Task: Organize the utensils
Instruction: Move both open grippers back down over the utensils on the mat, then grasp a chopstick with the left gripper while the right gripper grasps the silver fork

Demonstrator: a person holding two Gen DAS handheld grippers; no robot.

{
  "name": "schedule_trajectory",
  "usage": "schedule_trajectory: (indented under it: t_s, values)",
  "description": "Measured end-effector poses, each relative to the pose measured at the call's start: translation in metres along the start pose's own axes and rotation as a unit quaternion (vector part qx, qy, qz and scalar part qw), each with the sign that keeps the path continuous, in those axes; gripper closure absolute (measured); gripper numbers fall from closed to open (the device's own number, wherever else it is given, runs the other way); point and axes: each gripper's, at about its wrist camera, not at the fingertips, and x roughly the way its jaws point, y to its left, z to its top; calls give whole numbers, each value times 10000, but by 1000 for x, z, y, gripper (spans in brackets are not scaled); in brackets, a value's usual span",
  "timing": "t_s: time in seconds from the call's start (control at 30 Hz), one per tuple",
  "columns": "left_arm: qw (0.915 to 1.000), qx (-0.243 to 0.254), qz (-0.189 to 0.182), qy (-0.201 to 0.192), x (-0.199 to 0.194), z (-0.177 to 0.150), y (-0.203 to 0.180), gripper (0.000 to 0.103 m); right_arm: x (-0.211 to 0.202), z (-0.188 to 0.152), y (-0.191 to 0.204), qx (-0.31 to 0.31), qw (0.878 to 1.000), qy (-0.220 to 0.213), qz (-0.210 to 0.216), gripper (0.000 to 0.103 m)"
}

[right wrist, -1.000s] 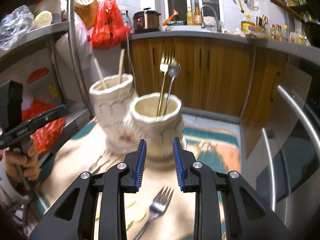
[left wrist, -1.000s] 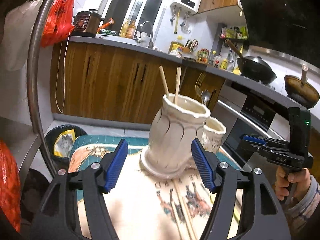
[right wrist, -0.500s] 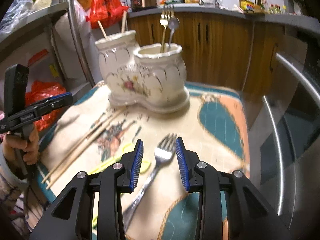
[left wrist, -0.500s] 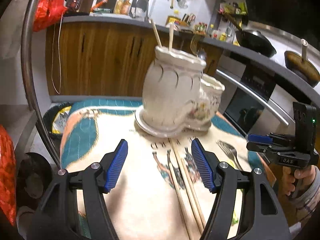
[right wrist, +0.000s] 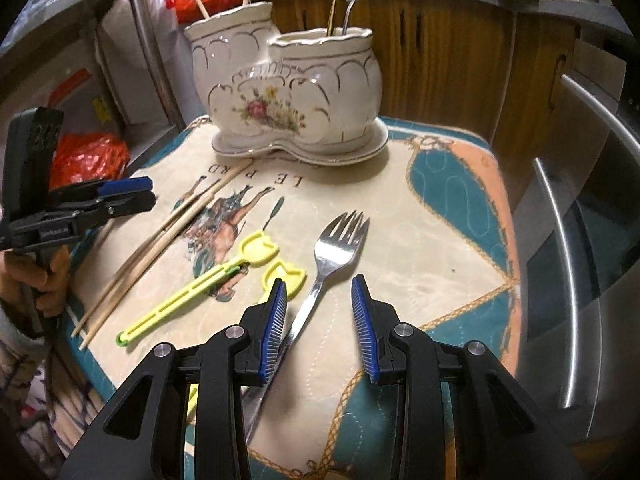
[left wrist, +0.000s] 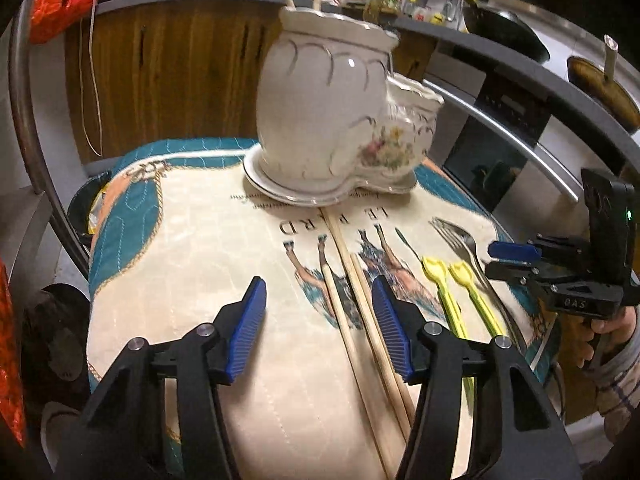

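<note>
A white double ceramic holder (left wrist: 332,120) (right wrist: 288,96) stands at the back of the mat. Its taller cup holds two chopsticks; its lower cup holds a gold fork and a spoon. A loose pair of wooden chopsticks (left wrist: 352,300) (right wrist: 160,248) lies on the mat. My left gripper (left wrist: 318,286) hangs over them with its jaws closing; the sticks run between the pads near the right one, untouched. A steel fork (right wrist: 344,236) (left wrist: 460,240) lies ahead of my right gripper (right wrist: 319,282), which is open, the handle passing close to its left pad. Yellow tongs (right wrist: 224,276) (left wrist: 452,292) lie between fork and chopsticks.
The quilted printed mat (right wrist: 440,200) covers a small table. An oven with a steel handle (right wrist: 568,280) is on the right, a steel shelf post (left wrist: 24,128) and red bags on the left. A hand holds each gripper's grip at the mat's near edge.
Both grippers have sunk and tipped down toward the mat, bringing the loose utensils into view below the holder. The left jaws have narrowed; the right jaws stand slightly wider.
</note>
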Motion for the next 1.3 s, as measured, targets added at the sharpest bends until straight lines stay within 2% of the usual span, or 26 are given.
schedule_trajectory:
  t_s: [0.1, 0.13, 0.2, 0.23, 0.43, 0.47, 0.5, 0.6, 0.83, 1.0, 1.3]
  values:
    - [9998, 126, -33, 170, 3, -4, -5, 52, 4, -1, -3, 100, 9999, 57, 66, 68]
    - [9996, 163, -12, 242, 5, -5, -7, 53, 5, -2, -4, 143, 9998, 83, 80, 74]
    - [9991, 224, 8, 357, 8, -8, -9, 63, 7, -3, -6, 180, 9997, 107, 150, 79]
    - [9987, 259, 23, 445, 10, -9, -11, 64, 6, -4, -8, 208, 9995, 97, 196, 82]
    - [9960, 565, 317, 608, 12, -12, -19, 73, 6, -1, -5, -21, 9997, 214, 110, 83]
    - [9957, 586, 341, 625, 12, -12, -19, 76, 6, 0, -5, -66, 9996, 250, 85, 83]
    - [9953, 602, 400, 645, 13, -12, -19, 84, 6, 2, -6, -99, 9995, 282, 62, 83]
    - [9950, 542, 464, 694, 15, -8, -12, 93, 7, 7, -11, -234, 9988, 427, -74, 83]
    - [9939, 527, 574, 786, 22, 4, -2, 96, 13, 16, -26, -441, 9947, 817, -435, 83]
    - [9912, 611, 651, 974, 18, 4, -5, 96, 20, 23, -33, -380, 9932, 1045, -330, 83]
    - [9818, 960, 911, 1364, 3, -9, -13, 96, 26, 33, -24, -740, 9855, 1493, -318, 81]
